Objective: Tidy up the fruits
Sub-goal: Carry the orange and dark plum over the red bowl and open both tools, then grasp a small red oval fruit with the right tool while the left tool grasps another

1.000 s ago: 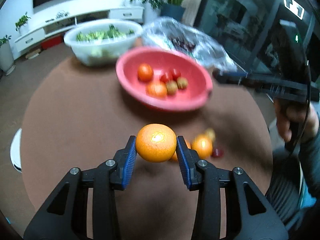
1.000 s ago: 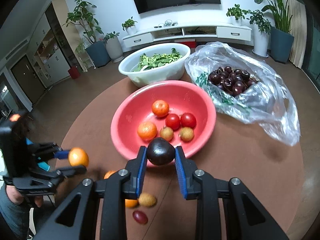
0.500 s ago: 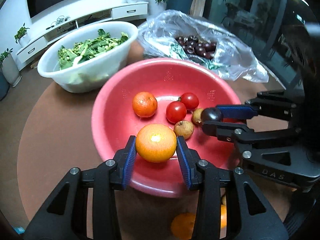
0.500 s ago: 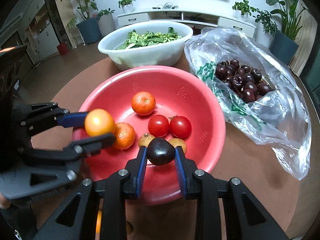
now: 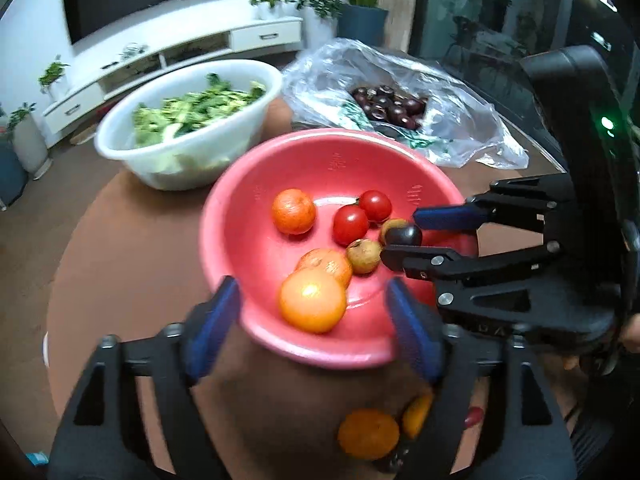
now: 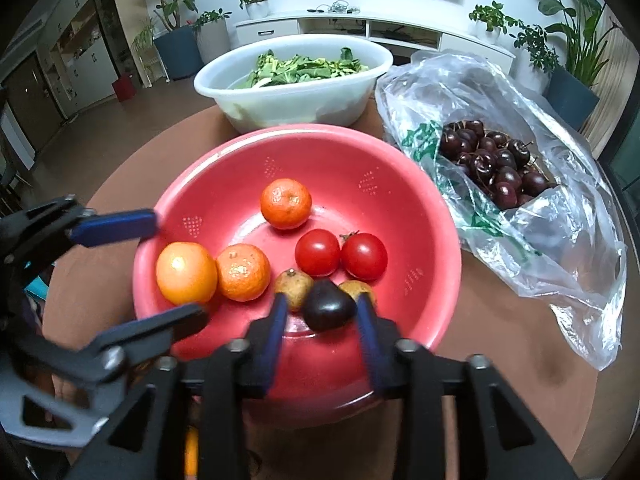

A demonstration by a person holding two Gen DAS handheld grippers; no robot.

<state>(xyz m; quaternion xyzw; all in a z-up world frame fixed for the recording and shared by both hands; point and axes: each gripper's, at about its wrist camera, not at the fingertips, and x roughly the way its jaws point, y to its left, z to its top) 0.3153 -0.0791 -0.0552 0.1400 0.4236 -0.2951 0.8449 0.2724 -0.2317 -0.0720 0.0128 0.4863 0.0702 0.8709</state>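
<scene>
Orange [image 5: 312,300] lay released in red bowl [image 5: 240,208], left gripper [image 5: 312,328] spread; right gripper [image 6: 322,316] loosened around dark plum [image 6: 329,306]. Next: fetch remaining fruit near bowl.

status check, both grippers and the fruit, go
Left gripper open, orange dropped in red bowl. Right gripper open around dark plum over bowl. Loose fruit on table. Nothing blocking.

Fruits lie in the bowl [image 6: 408,208]; behind it the basin [image 6: 360,92], the bag [image 6: 560,216] to its right.
</scene>
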